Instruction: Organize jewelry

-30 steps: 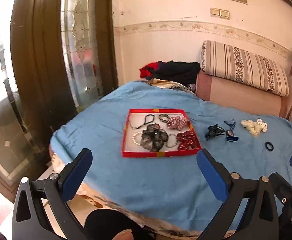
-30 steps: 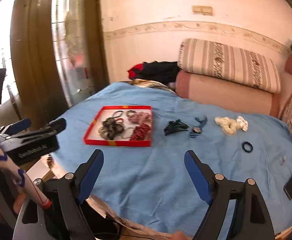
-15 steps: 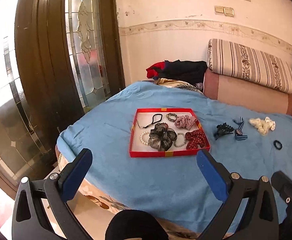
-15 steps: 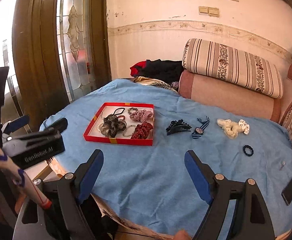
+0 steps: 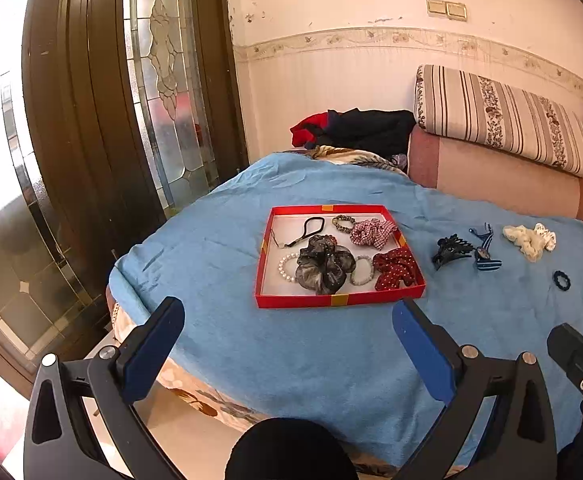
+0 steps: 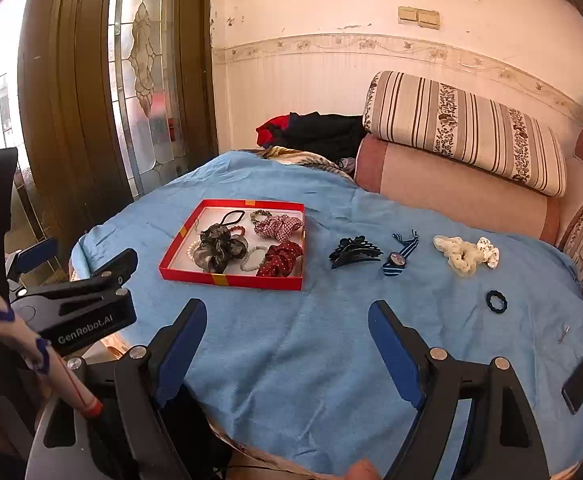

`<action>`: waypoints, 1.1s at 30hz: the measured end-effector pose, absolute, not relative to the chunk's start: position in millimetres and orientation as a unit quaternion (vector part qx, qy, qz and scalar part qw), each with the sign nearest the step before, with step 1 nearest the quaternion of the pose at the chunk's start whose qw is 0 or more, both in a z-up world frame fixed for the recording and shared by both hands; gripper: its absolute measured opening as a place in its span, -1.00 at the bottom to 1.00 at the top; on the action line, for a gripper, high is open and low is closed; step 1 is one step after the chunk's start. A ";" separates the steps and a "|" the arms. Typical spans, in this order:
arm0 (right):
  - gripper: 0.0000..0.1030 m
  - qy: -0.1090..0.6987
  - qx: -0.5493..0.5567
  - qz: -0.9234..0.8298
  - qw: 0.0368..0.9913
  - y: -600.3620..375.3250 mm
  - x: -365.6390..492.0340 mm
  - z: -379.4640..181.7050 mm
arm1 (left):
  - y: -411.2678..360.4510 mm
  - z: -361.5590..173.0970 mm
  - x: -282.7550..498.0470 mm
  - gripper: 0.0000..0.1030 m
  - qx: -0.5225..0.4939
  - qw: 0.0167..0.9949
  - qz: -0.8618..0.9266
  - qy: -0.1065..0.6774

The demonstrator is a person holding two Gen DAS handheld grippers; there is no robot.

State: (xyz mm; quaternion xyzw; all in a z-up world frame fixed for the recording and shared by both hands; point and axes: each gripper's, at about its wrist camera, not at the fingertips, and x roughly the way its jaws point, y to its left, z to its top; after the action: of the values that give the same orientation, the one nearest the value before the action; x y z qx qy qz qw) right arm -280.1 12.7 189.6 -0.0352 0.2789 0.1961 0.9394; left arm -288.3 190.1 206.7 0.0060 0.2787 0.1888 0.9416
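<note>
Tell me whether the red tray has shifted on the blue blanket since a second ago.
No. The red tray keeps its place beside the black claw clip on the blue blanket; only the cameras moved.

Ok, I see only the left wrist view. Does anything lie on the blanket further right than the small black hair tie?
Observer: Yes, a dark phone lies near the right edge of the blanket, closer to the camera than the hair tie.
Operator: Is anything between those two?
Observer: A small metal thing, perhaps a hairpin, apart from both.
Operator: Does the right gripper hold something?
Observer: No, the right gripper is open, with nothing between its fingers.
</note>
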 end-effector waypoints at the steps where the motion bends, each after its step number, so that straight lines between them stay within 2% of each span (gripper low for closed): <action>1: 0.68 0.279 -0.034 0.197 0.939 12.9 -279.5 189.3 | 190.3 205.6 -287.7 1.00 0.007 0.941 0.189 0.280; 33: 0.68 0.291 -0.042 0.198 0.935 15.8 -269.3 181.3 | 203.7 193.7 -278.7 1.00 0.009 0.936 0.201 0.290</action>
State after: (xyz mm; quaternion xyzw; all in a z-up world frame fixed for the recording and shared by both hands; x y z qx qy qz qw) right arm -269.3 15.8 181.3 -0.0417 0.2911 0.1975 0.9351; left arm -278.7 203.7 193.7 0.0091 0.2896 0.2012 0.9357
